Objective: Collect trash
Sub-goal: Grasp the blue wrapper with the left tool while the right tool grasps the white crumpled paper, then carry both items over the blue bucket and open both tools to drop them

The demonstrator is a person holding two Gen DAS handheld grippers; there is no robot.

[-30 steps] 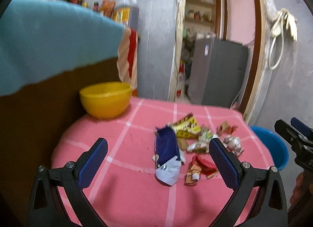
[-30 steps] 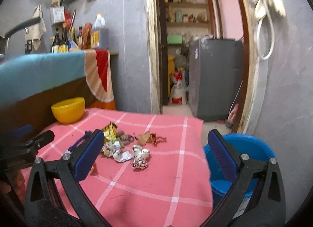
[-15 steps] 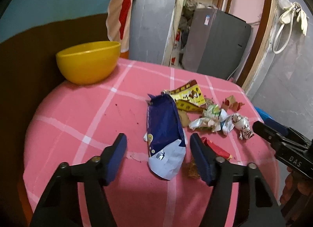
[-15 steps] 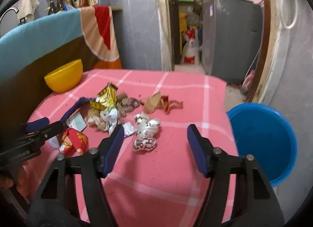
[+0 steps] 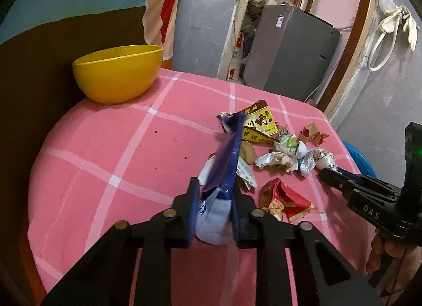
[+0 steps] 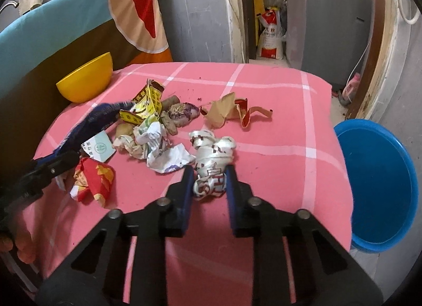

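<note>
**Two pieces pinched, the pile still to clear**

My left gripper (image 5: 214, 201) is clamped on the blue-and-white wrapper (image 5: 224, 158), a long glossy pouch that folds limply and sticks out ahead of the fingers. My right gripper (image 6: 207, 182) has closed on the white crumpled wrapper (image 6: 212, 159), a shiny, knotted wad with brown print. I judge the job barely begun: the blue bucket (image 6: 379, 182) beside the table looks empty, though part of its floor is out of view. Left on the pink checked cloth (image 6: 277, 174) are a stiff yellow packet (image 6: 146, 101), a red foil wrapper (image 6: 92, 179), torn brown paper (image 6: 229, 112) and pale crushed scraps (image 6: 153, 142). The smooth yellow bowl (image 5: 118, 71) stands well apart.
</note>
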